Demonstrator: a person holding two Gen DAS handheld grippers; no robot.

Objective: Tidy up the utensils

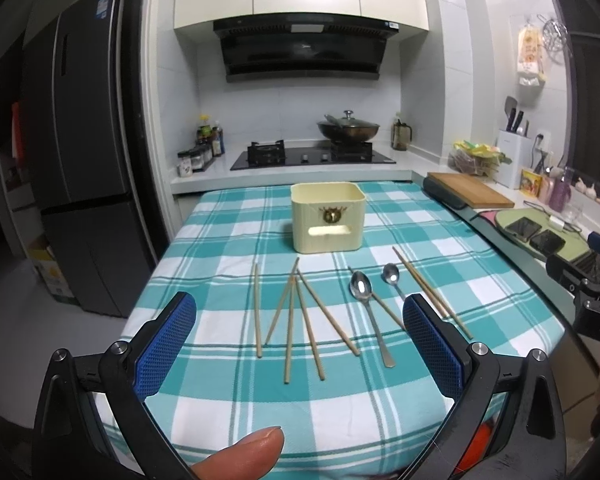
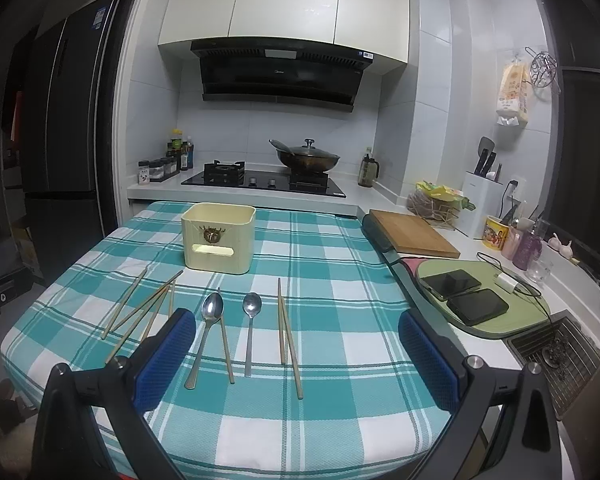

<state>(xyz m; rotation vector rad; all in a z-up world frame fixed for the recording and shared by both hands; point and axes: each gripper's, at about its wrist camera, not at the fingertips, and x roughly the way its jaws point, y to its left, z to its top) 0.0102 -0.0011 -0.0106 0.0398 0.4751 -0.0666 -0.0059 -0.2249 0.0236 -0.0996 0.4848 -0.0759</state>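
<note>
Teal-and-white checked cloth covers the worktop (image 2: 340,432) that carries every utensil. I read both units as idle: the left hand-held gripper (image 1: 300,344) has its jaws spread wide with nothing between them, and the right hand-held gripper (image 2: 296,360) is equally wide and empty.

From the right wrist view, the cream holder box (image 2: 218,239) stands upright at 11 o'clock, beyond the utensils. The large spoon (image 2: 206,332) and small spoon (image 2: 251,320) lie at 12 o'clock, bowls away from me, with one chopstick just beside the large spoon; whether they touch I cannot tell. A chopstick pair (image 2: 288,340) lies at 1 o'clock. The loose chopsticks (image 1: 296,320) fan out at 12 o'clock in the left wrist view, some crossing.

Handling judgement: the spoons look like polished metal, stiff, light and slippery; grip mid-handle, across the narrow width. The chopsticks look wooden, light, rigid and prone to rolling; grip near mid-length, separating crossed ones first.
</note>
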